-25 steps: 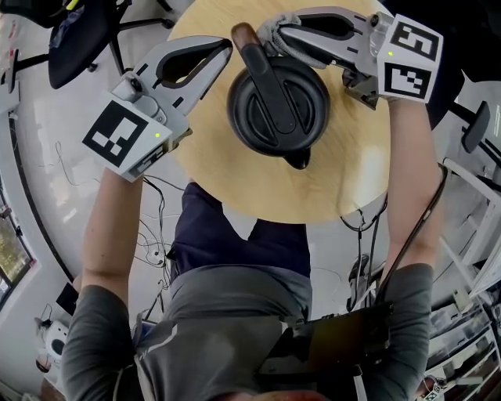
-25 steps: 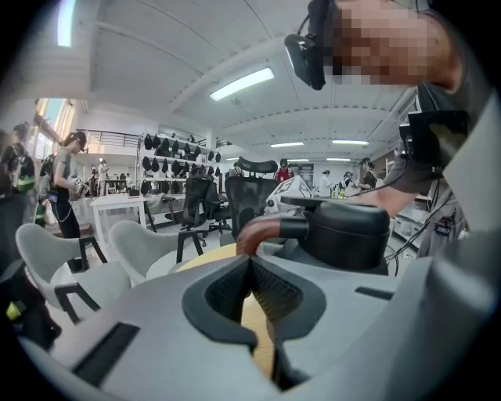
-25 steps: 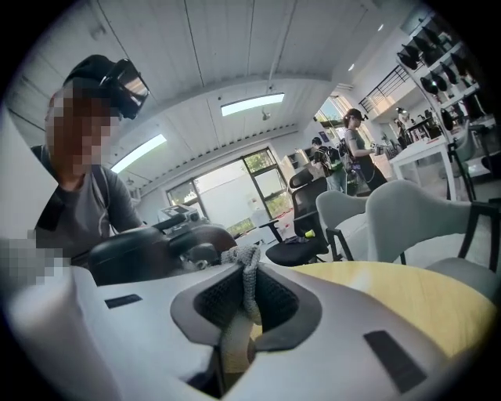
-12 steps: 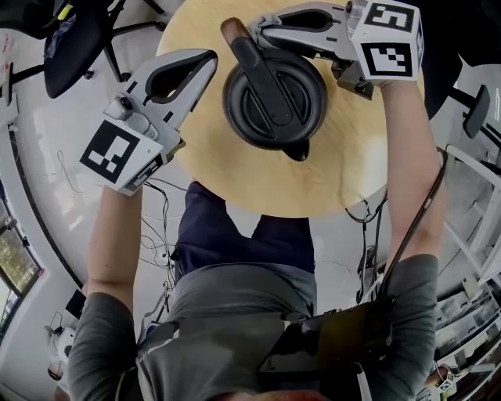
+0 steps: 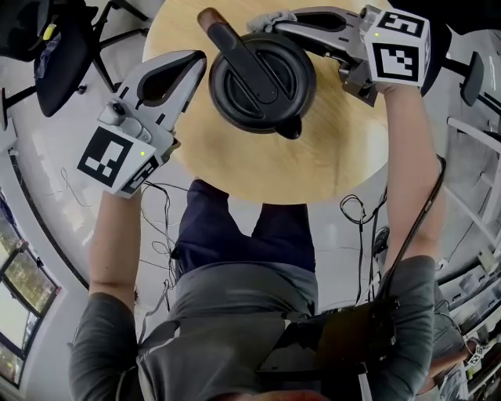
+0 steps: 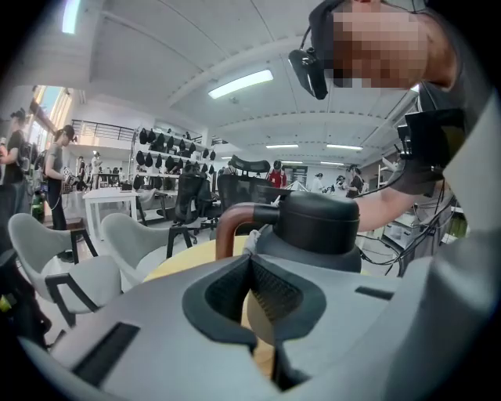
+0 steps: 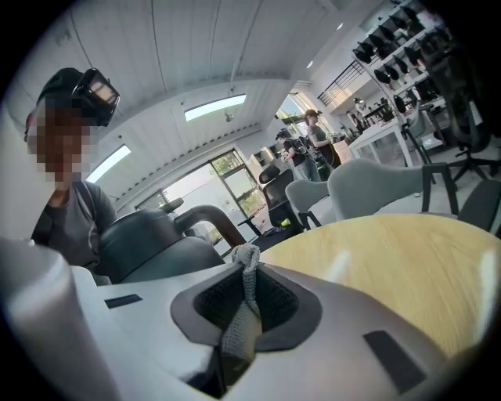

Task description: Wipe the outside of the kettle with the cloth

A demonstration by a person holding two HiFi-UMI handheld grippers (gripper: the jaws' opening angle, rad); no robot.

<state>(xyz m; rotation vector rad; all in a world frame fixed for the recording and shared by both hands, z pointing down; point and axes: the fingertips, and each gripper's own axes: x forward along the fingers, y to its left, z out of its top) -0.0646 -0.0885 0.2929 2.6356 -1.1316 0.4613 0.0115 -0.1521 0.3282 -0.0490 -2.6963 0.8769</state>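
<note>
Head view: electric kettle (image 5: 262, 82) sits towards the far edge of the round worktop (image 5: 313, 164), handle pointing far-left. Your left hand-held gripper (image 5: 196, 66) is just beside it and your right hand-held gripper (image 5: 266, 23) is behind it with the cloth (image 5: 272, 17).

Left gripper view: jaws closed on nothing, so the kettle is unbraced. A firm wipe could slide or tip it.

Right gripper view: jaws clamp the cloth, and only a short tuft pokes out. Bare jaw tips may scrape the kettle wall.
</note>
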